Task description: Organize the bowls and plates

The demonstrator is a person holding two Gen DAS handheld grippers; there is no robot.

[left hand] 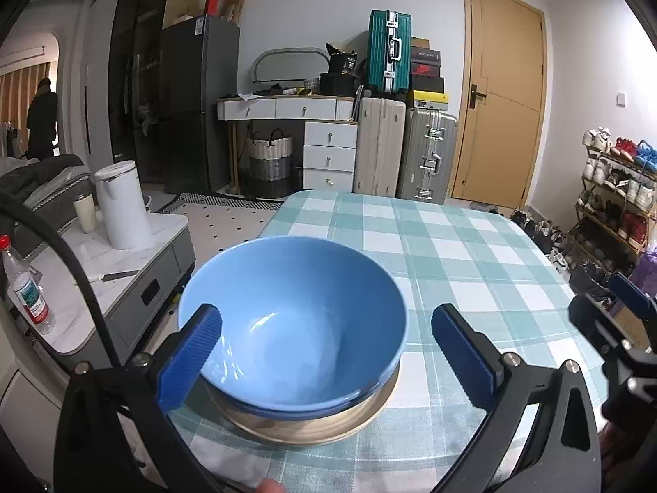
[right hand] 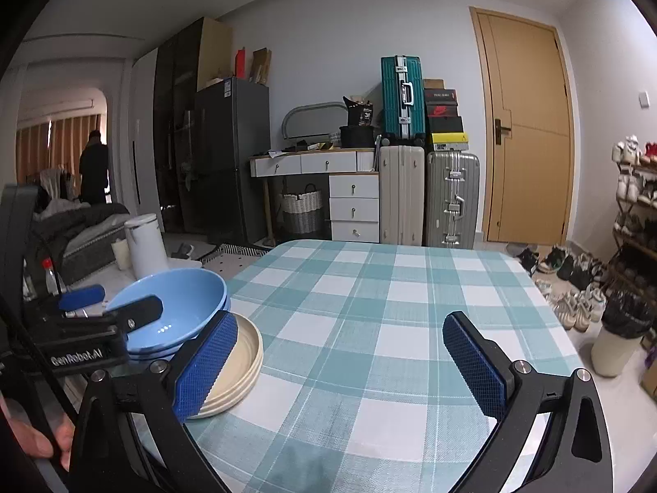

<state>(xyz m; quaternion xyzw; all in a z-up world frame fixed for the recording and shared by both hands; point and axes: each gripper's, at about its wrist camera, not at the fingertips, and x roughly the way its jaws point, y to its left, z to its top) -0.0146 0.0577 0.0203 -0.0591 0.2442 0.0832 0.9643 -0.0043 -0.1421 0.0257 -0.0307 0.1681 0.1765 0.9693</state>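
Ana: Left hand-held gripper [left hand: 324, 349] is spread wide, released, one pad on each side of the top bowl [left hand: 293, 324]. Its left pad [left hand: 191, 355] overlaps the rim in the wrist view; I cannot tell whether it touches. The right pad stands clear of the bowl.

Ben: And the right hand-held gripper [right hand: 341, 365]?

Ana: Also released, jaws wide, nothing between them but checked cloth. It sits just right of the stack, its left pad [right hand: 207, 369] in front of the plates [right hand: 242, 363].

Ben: Where is the stack?

Ana: Near-left part of the desk [right hand: 390, 287], close to the left edge. Blue bowls are nested, mouths up, on cream plates lying flat. All are round, so no long axis.

Ben: Room to move?

Ana: Plenty. The cloth is bare to the right and far side of the stack. Left of the desk edge stands a low cabinet [left hand: 135, 287] with a white kettle [left hand: 121, 205] and a bottle [left hand: 28, 287].

Ben: Hand poses?

Ana: Both grippers point across the desk toward the far wall, tilted a little downward. Fingers [right hand: 49, 441] of the person show at the near-left corner of the right wrist view.
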